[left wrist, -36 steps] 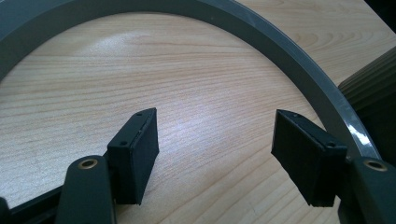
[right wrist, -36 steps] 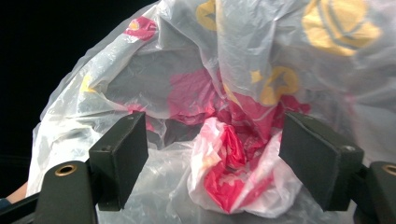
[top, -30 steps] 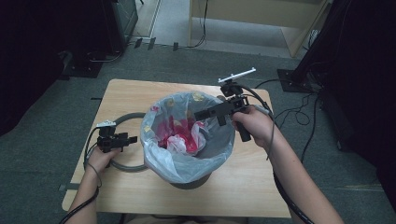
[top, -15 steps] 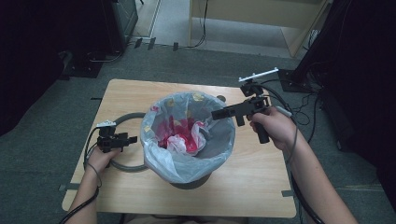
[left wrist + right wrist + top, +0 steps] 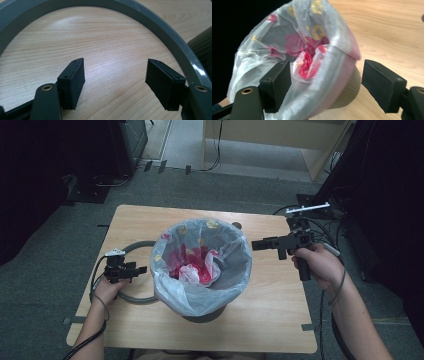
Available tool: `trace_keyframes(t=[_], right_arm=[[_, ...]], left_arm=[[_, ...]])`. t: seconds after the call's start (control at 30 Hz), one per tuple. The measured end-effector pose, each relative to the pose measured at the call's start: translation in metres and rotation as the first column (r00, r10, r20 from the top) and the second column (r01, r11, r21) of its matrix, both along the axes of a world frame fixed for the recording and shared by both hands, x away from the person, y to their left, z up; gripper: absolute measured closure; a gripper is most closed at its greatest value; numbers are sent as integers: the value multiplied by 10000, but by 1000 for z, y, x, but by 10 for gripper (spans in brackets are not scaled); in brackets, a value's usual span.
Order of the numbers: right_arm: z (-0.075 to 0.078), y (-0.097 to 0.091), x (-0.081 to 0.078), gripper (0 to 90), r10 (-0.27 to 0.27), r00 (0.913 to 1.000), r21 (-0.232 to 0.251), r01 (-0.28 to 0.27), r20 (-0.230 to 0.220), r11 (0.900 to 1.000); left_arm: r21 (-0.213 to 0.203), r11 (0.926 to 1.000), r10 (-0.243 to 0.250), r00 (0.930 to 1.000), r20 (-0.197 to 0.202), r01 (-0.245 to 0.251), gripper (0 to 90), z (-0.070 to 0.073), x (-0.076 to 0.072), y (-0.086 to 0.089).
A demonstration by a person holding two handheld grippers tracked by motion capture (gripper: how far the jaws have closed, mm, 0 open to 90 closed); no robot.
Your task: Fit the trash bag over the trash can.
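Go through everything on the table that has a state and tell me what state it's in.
Bin: upright, lined.
Clear bag: open, folded over the bin's rim, red wrapper inside.
Grey ring: flat on the table, off the bin.
Left tongs: open, empty, over the ring.
Right tongs: open, empty, beside the bin.

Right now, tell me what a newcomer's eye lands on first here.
The bin at the table's centre, lined with a clear bag with red crumpled material inside. Left of it lies a grey ring, the left hand-held gripper open over it; the right hand-held gripper is open, beside the bin.
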State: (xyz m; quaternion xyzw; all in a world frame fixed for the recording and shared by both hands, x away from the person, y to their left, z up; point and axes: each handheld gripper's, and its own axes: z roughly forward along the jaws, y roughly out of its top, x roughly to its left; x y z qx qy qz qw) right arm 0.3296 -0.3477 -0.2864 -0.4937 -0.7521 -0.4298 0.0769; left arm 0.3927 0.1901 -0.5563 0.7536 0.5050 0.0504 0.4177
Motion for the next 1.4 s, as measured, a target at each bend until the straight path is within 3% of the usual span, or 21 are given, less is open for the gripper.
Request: trace_keyframes(t=[0.17, 0.4, 0.6, 0.7, 0.8, 1.03, 1.2, 1.4], right_arm=[[-21, -14, -3, 238, -398, 9992, -102, 397, -62, 9992], [-64, -23, -3, 238, -1007, 9948, -528, 999, -135, 9936], [-94, -19, -11, 238, -1439, 9877, -1198, 1504, 611, 9814], [-112, -16, -15, 237, -1452, 9870, -1053, 1519, 684, 9828], [-128, -14, -16, 237, -1571, 9832, -1422, 1693, 932, 9753], [-162, -14, -16, 233, -1800, 9778, -1642, 1960, 1072, 9668], [-180, -17, -17, 233, -2120, 9626, -2154, 2459, 1687, 9451], [-203, -16, -20, 233, -2167, 9522, -2752, 2721, 2154, 9221]], left_arm=[[65, 9999, 121, 9998, -144, -120, 316, 2, 1, 0], [224, 9996, 152, 9999, -83, -150, 309, 8, 0, 0], [468, 9989, 74, 10000, 44, -76, 298, 11, 0, 2], [403, 9992, -61, 9999, 154, 55, 284, 13, 0, 1], [347, 9993, -140, 9996, 251, 131, 275, 17, 0, -1], [749, 9971, -192, 9982, 561, 150, 277, 24, 3, 0], [1144, 9933, -227, 9976, 647, 152, 278, 27, 6, 0], [1739, 9847, -280, 9954, 919, 117, 279, 31, 9, 2]])
